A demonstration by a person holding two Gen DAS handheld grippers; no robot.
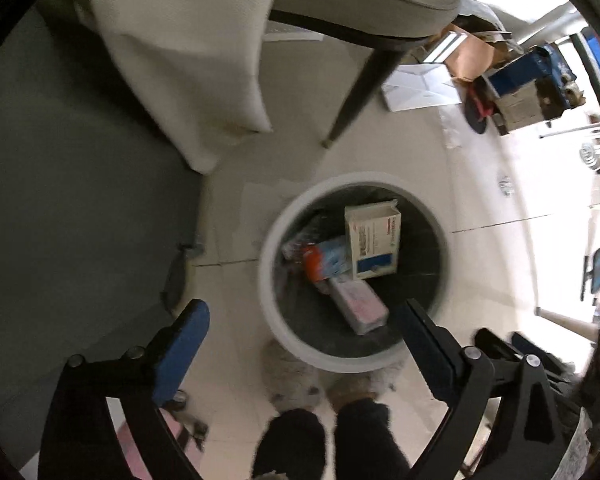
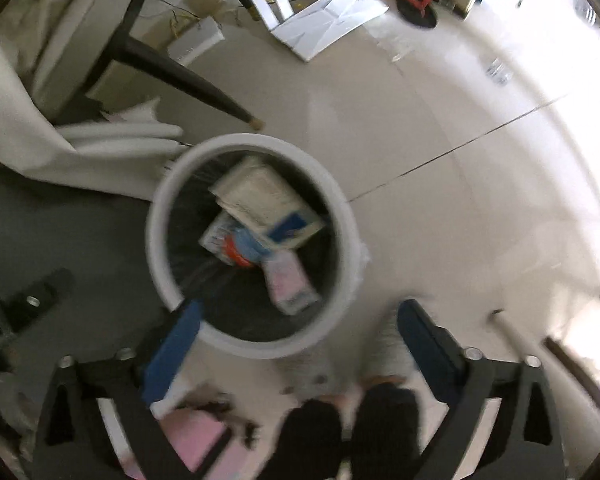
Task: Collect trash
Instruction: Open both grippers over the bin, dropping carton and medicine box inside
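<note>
Trash already lies in the round white bin [image 1: 268,280], which stands on the pale tiled floor [image 1: 480,208] directly below both tongs. Nearest the cameras, the left tongs [image 1: 306,320] and the right tongs [image 2: 298,322] both stand wide with nothing between their blue pads, pointing down at the bin's mouth; the person's dark shoes [image 1: 328,440] show just beneath them. Seen from the left wrist the bin sits slightly right of the gap; from the right wrist it sits slightly left, so it lies between the two hands, about equally near each. Inside, a pink-and-white carton [image 1: 358,306] lies nearest, its long axis running diagonally near to far, then an orange and blue wrapper [image 1: 326,260], then a white and blue box [image 1: 374,242] at the far side. Beyond stand a dark chair leg [image 1: 352,96], a hanging white cloth [image 1: 188,60] and, farther off, flattened white cardboard [image 1: 420,86].
</note>
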